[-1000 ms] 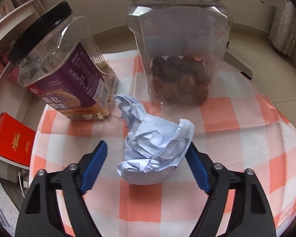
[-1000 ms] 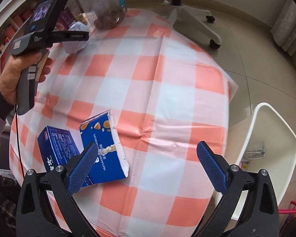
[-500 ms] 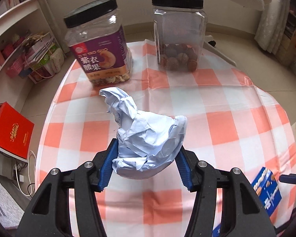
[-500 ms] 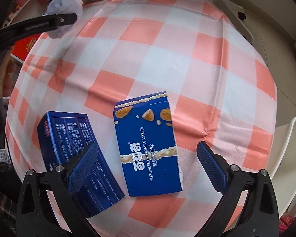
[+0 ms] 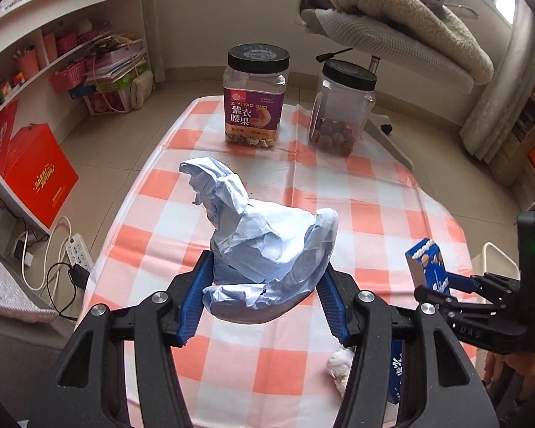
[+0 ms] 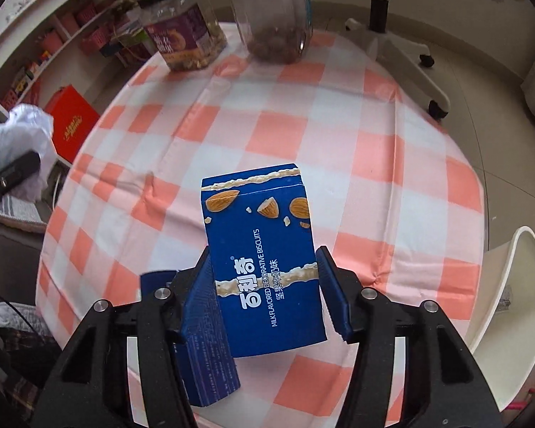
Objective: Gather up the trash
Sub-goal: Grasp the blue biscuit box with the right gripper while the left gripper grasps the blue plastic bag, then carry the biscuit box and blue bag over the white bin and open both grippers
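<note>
My left gripper (image 5: 264,301) is clamped on the crumpled paper (image 5: 267,249), lifted over the checked cloth (image 5: 339,196). My right gripper (image 6: 264,296) pinches the biscuit box (image 6: 264,260); the box hides the pads' contact. A second box (image 6: 210,356) lies under my left finger, mostly covered. Ahead stand two jars (image 6: 271,14), tops cut off. At right, a white bin (image 6: 499,285) is partly out of frame.

Both grippers, left gripper (image 5: 264,297) and right gripper (image 6: 264,294), have black frames with silver screws. The finger pads (image 5: 192,297) are ribbed blue. A green light glows at 3 o'clock.
</note>
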Demonstrator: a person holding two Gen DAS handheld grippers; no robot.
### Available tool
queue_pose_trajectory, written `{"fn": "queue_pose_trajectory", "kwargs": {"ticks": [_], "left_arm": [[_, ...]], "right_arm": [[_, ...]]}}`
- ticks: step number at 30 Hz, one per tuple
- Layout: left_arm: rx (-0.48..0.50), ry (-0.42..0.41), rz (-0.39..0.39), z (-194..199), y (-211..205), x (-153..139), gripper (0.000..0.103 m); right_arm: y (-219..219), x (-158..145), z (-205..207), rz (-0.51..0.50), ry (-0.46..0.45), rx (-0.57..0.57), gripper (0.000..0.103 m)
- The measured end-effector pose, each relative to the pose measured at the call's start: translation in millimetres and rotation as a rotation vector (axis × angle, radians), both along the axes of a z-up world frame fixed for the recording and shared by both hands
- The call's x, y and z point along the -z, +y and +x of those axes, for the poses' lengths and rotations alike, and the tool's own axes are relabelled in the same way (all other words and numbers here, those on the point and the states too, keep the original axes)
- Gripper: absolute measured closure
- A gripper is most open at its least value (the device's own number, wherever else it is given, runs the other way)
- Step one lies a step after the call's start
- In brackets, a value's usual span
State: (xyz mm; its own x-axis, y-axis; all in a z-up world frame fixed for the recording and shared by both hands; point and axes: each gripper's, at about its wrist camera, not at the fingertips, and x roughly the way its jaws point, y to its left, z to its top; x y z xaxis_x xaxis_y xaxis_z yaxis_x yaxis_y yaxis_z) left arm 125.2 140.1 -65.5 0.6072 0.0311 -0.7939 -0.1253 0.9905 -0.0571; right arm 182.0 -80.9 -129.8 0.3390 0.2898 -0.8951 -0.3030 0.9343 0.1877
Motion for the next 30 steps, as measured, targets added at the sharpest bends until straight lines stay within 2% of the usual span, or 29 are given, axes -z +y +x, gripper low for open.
{"fn": "queue_pose_trajectory", "kwargs": {"ticks": [6, 11, 13, 20, 30], "left_arm": [[-0.021, -0.156, 0.037, -34.8, -23.7, -19.7, 0.047], [-0.044, -0.238, 0.036, -40.1, -40.7, -20.2, 0.047], [-0.037, -0.260, 0.060, -38.3, -50.8, -20.3, 0.047], [-0.018, -0.313, 0.083, -34.5, -75.0, -25.7, 0.046], [0.029, -0.338, 0.077, -32.3, -99.7, -26.9, 0.046]], "right_arm": [[-14.7, -52.4, -11.1, 0.042, -0.227, 0.067, 0.049], [-23.5, -73.0, -28.4, -0.002, -0.386, 0.108, 0.049], [-29.3, -79.2, -34.1, -0.011, -0.438, 0.124, 0.049], [-46.2, -98.1, -43.4, -0.013, -0.552, 0.175, 0.048], [-59.9, -105.0, -51.2, -0.044, -0.606, 0.198, 0.048]]}}
